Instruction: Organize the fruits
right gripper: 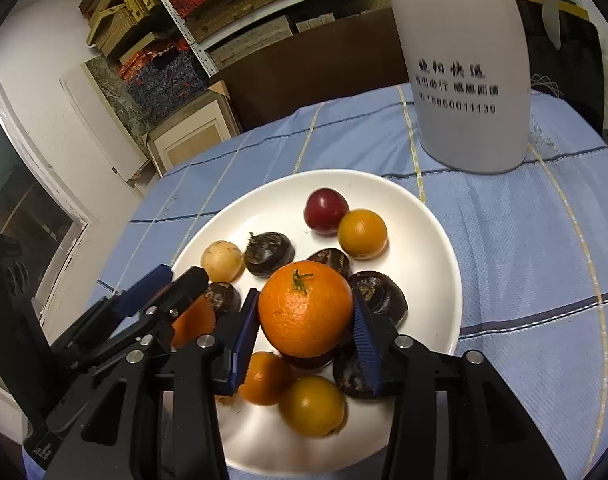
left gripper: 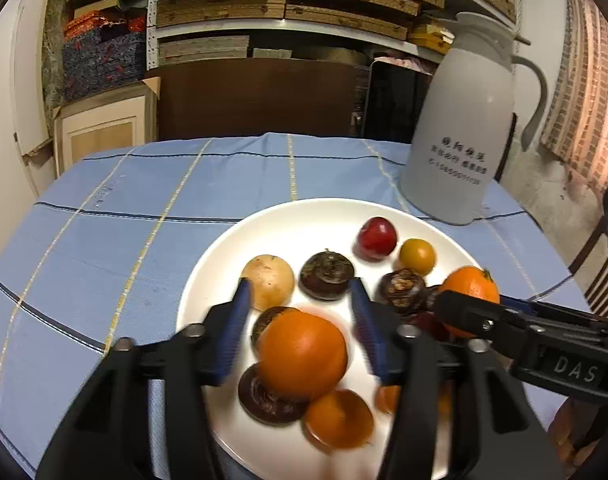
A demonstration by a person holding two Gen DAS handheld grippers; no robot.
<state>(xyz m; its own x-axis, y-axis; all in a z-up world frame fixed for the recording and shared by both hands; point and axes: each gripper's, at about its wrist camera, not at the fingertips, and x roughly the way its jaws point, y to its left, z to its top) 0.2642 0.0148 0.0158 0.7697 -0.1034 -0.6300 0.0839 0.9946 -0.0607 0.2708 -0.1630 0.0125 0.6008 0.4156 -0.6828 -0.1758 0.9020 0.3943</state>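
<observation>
plate (right gripper: 432,240) white | cloth (right gripper: 524,240) blue, striped | jug (right gripper: 464,20) grey

A white plate (right gripper: 432,240) on the blue checked worktop holds a mixed heap of fruit. A large orange (right gripper: 306,308), green stem nub up, sits highest, resting on darker fruit at the plate's near side. A second large orange (left gripper: 301,354) lies to its left, atop brown-black water chestnuts (left gripper: 269,398). More water chestnuts (right gripper: 268,254) are scattered across the middle. A pale tan round fruit (right gripper: 222,261) lies at the left edge, a dark red plum (right gripper: 326,211) at the far side, touching a small yellow-orange fruit (right gripper: 362,233). Small orange fruits (right gripper: 312,406) crowd the near rim.
</observation>
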